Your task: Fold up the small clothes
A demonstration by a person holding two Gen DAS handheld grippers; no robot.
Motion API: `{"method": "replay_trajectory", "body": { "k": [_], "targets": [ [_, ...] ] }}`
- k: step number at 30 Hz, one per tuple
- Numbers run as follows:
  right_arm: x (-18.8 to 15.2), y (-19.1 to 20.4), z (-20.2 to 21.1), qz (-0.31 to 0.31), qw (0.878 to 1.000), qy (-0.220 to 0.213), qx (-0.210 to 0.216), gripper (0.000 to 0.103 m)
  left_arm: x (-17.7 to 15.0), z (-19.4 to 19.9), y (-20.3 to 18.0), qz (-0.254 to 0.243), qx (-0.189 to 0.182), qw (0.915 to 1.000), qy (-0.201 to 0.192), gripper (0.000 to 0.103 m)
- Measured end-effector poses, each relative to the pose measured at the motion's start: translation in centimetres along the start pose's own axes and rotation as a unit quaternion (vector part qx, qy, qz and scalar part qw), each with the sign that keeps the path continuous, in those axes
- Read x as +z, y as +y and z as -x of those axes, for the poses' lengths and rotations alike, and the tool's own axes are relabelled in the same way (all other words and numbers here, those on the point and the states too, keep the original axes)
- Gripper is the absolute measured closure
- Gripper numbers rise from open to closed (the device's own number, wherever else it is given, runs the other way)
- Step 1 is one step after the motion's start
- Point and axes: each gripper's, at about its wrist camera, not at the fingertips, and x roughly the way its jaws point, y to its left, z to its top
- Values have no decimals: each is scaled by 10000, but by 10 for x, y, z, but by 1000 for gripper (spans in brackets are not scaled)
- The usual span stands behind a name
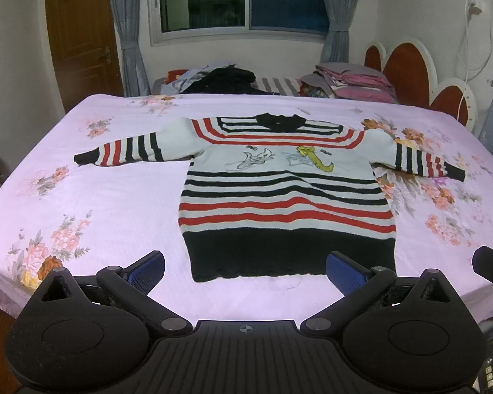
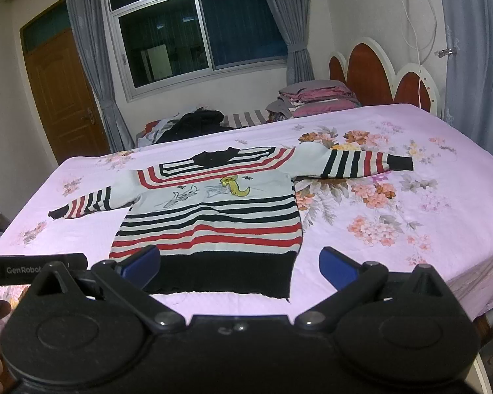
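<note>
A small knitted sweater with red, black and white stripes (image 1: 286, 193) lies flat and face up on the bed covered by a pink floral sheet (image 1: 92, 203), both sleeves spread out to the sides and its broad black hem toward the near edge of the bed. Across the sweater's white chest band runs a cartoon print in grey and yellow; no lettering can be read on it.

The left gripper (image 1: 245, 271) hovers just short of the sweater's hem, its jaws spread wide with nothing between the blue pads. The right gripper (image 2: 240, 267) hangs over the hem's near edge, jaws likewise wide apart and empty. In the right wrist view a black bar at the left edge carries the white lettering "GenRobot" (image 2: 24, 270).

Beyond the sweater, at the far side of the bed, sit a dark heap of clothes (image 1: 226, 80) and a stack of folded pink and grey bedding (image 1: 355, 82).
</note>
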Motion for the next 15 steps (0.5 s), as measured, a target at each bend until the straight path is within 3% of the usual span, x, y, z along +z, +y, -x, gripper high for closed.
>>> {"method": "replay_trajectory", "body": {
  "k": [15],
  "targets": [
    [-1, -1, 0, -19, 10000, 8, 5, 0, -1, 0, -3, -51, 11, 10000, -11, 0]
  ]
}}
